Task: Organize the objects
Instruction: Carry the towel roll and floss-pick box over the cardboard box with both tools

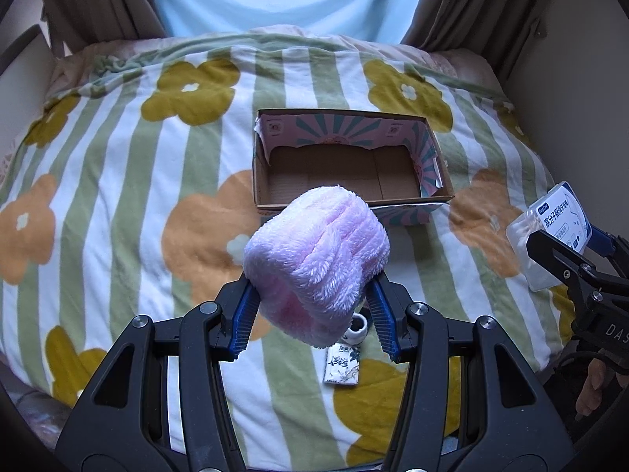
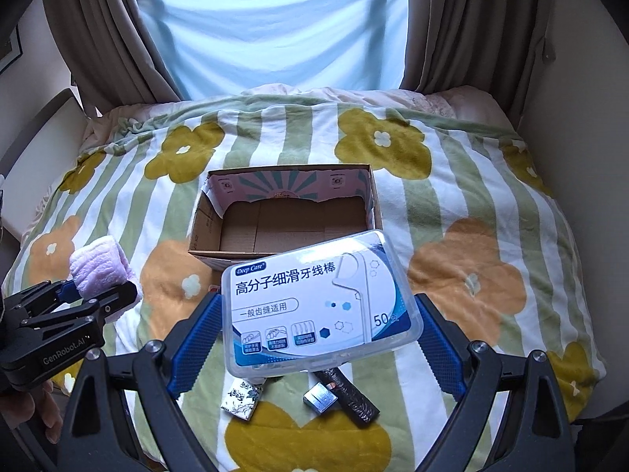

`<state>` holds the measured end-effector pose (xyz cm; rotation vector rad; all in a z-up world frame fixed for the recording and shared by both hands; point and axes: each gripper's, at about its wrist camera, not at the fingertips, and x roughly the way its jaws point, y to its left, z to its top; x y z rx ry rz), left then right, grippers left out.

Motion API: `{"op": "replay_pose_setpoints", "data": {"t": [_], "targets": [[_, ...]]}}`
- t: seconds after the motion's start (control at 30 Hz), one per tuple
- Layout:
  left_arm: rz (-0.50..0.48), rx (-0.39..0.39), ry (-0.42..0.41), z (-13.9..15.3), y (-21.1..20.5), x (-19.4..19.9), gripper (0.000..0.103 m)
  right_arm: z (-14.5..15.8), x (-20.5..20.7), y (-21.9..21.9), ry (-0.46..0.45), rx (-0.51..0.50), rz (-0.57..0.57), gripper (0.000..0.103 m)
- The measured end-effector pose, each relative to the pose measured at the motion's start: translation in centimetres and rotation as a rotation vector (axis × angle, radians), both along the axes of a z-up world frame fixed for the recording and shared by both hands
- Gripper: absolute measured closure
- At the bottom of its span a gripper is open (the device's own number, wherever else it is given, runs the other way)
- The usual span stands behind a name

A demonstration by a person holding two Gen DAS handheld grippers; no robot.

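Observation:
My left gripper (image 1: 314,310) is shut on a rolled fluffy pink towel (image 1: 316,259), held above the bed just short of the open cardboard box (image 1: 338,185). The same towel (image 2: 100,265) and the left gripper (image 2: 84,295) show at the left of the right wrist view. My right gripper (image 2: 320,334) is shut on a clear plastic floss-pick box (image 2: 318,303) with a blue and white label, lifted in front of the cardboard box (image 2: 283,228), whose inside holds nothing. That floss-pick box (image 1: 550,232) appears at the right edge of the left wrist view.
A striped flower-print blanket (image 1: 118,181) covers the bed. On it near me lie a small tissue pack (image 2: 240,395), a silver lighter-like block (image 2: 320,397), a dark stick (image 2: 350,395) and a small white jar (image 1: 359,330). Curtains (image 2: 98,39) hang behind.

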<state>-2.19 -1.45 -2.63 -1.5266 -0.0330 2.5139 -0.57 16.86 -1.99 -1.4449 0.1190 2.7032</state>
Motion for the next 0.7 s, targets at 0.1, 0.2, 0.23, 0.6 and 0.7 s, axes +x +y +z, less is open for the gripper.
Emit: {"op": "replay_pose_setpoints", "data": {"t": [0.1, 0.2, 0.23, 0.6, 0.7], "targets": [[-0.008, 0.004, 0.005, 0.3, 0.2, -0.3, 0.055, 0.2, -0.2, 0.0, 0.003, 0.003, -0.003, 0.011], [-0.013, 0.005, -0.002, 0.3, 0.4, -0.7, 0.055, 0.1, -0.2, 0.0, -0.004, -0.004, -0.007, 0.011], [-0.013, 0.006, -0.006, 0.3, 0.4, -0.9, 0.055, 0.1, -0.4, 0.1, -0.007, -0.007, -0.009, 0.011], [-0.064, -0.014, -0.007, 1.0, 1.3, -6.8, 0.055, -0.2, -5.5, 0.8, -0.021, -0.011, -0.021, 0.011], [-0.081, -0.025, -0.006, 0.8, 1.8, -9.7, 0.055, -0.7, -7.9, 1.2, -0.031, 0.003, -0.007, 0.011]]}}
